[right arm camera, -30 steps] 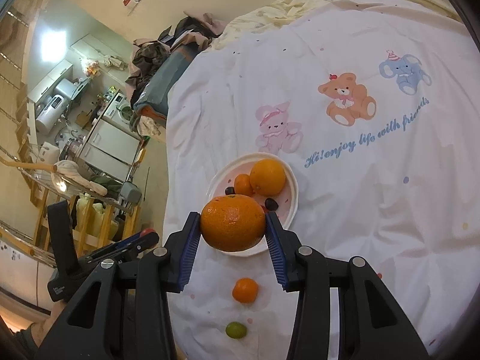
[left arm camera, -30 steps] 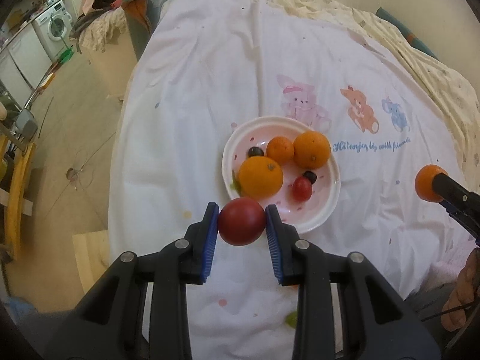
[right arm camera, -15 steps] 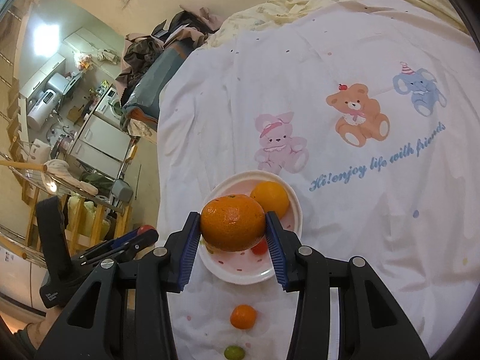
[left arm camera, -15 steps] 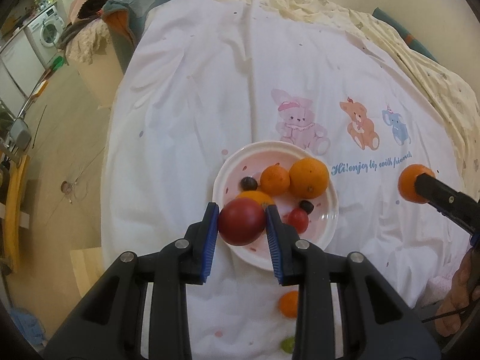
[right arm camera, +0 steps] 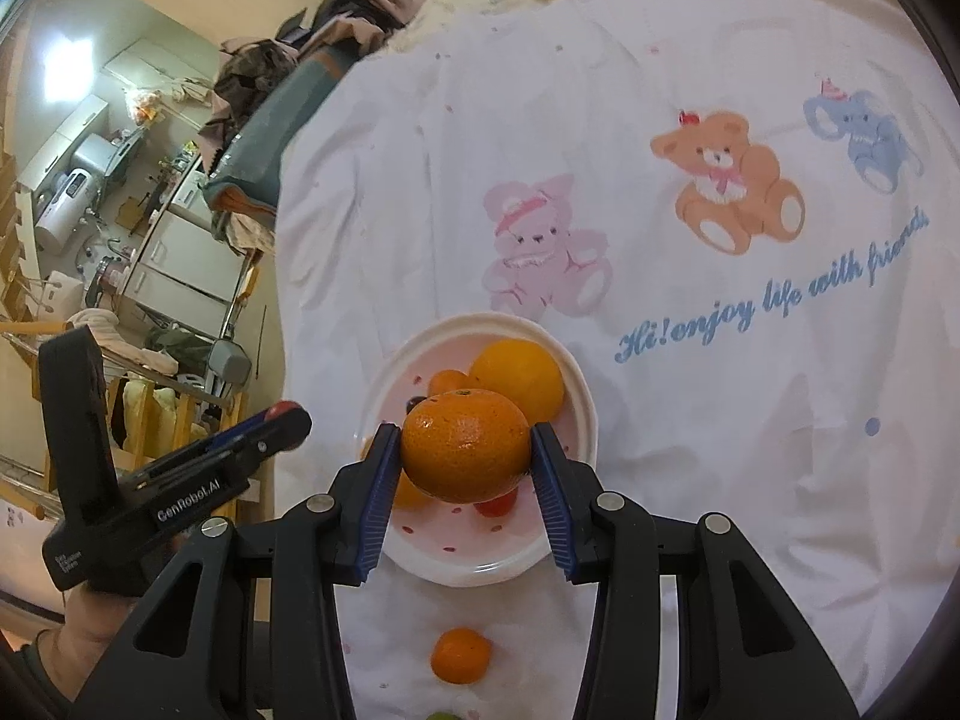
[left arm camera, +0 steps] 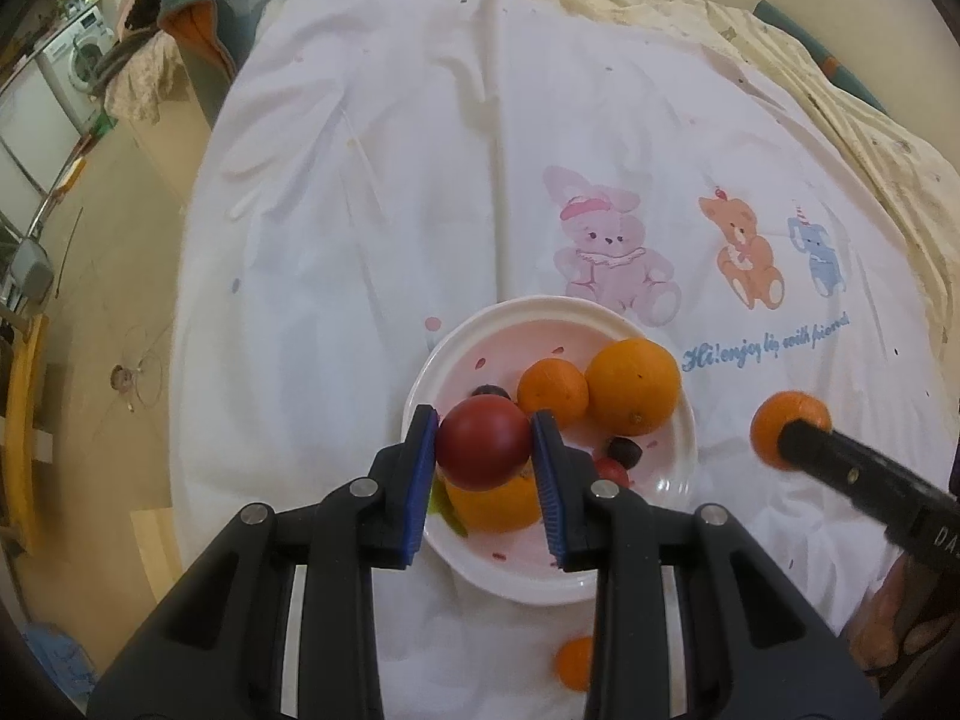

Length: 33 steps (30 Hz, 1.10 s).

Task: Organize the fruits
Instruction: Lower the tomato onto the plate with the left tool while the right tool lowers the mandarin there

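Observation:
My left gripper (left arm camera: 483,447) is shut on a dark red tomato (left arm camera: 483,443) and holds it over the near left part of a white plate (left arm camera: 480,336). The plate holds a large orange (left arm camera: 633,387), a smaller orange (left arm camera: 552,391), another orange (left arm camera: 492,501) under the tomato, a small red fruit and dark grapes. My right gripper (right arm camera: 465,456) is shut on an orange (right arm camera: 465,444) above the same plate (right arm camera: 576,402). A small orange (right arm camera: 461,655) lies on the cloth in front of the plate, with a green fruit (right arm camera: 441,715) at the frame's bottom edge.
The plate rests on a white cloth (left arm camera: 420,180) printed with a pink bunny, a bear and an elephant. The cloth's left edge drops to the floor (left arm camera: 108,276). A cream blanket (left arm camera: 840,90) lies at the back right. Clothes and appliances stand far left.
Both grippers have moved forward with their fruit and now hang over the plate. The tomato went from the plate's near rim to above its oranges.

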Available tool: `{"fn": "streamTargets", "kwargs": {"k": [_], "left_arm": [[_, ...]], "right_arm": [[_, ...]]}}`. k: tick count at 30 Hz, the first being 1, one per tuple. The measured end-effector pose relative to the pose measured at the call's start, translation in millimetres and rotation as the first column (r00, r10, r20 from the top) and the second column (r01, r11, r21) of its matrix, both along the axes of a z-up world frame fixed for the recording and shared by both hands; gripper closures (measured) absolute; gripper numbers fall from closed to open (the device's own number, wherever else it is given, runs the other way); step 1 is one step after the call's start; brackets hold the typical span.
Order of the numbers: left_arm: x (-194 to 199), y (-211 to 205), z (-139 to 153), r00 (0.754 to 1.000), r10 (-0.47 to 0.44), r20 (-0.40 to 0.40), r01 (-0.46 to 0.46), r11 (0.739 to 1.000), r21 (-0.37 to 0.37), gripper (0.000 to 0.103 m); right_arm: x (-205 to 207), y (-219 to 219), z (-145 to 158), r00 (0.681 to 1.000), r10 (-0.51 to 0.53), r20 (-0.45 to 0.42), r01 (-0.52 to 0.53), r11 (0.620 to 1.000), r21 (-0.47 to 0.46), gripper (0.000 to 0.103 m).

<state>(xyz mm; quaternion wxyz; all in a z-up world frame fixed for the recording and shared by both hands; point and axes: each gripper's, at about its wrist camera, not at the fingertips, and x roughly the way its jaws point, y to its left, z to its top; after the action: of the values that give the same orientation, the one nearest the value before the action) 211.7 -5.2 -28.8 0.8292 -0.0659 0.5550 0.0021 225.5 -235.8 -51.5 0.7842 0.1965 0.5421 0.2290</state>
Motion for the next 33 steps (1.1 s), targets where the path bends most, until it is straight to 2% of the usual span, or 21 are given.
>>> {"fn": "streamTargets", "kwargs": {"k": [3,8,12,18,33], "left_arm": [[5.2,1.3,-9.6,1.000,0.007,-0.012,-0.007,1.000,0.015,0.076],[13.5,9.9,-19.6,0.999,0.037,-0.022,-0.038,0.997,-0.065,0.076],[16.4,9.7,-28.1,1.000,0.019,-0.025,-0.022,0.993,-0.114,0.075],[21.3,4.0,-39.9,0.998,-0.003,-0.069,-0.006,0.992,-0.125,0.075],[25.5,5.0,-45.7,0.998,0.023,-0.056,-0.029,0.994,-0.104,0.075]], "right_arm": [[3.6,3.0,-11.5,1.000,0.008,-0.022,-0.008,1.000,0.002,0.057],[4.7,5.8,-26.9,0.998,0.026,-0.061,-0.025,0.999,0.020,0.057],[4.2,4.4,-39.2,0.995,0.029,-0.100,-0.025,0.999,0.037,0.057],[3.7,10.1,-54.7,0.989,0.044,-0.141,-0.043,0.999,0.016,0.057],[0.7,14.6,-65.1,0.983,0.062,-0.170,-0.064,0.998,-0.011,0.055]]}}
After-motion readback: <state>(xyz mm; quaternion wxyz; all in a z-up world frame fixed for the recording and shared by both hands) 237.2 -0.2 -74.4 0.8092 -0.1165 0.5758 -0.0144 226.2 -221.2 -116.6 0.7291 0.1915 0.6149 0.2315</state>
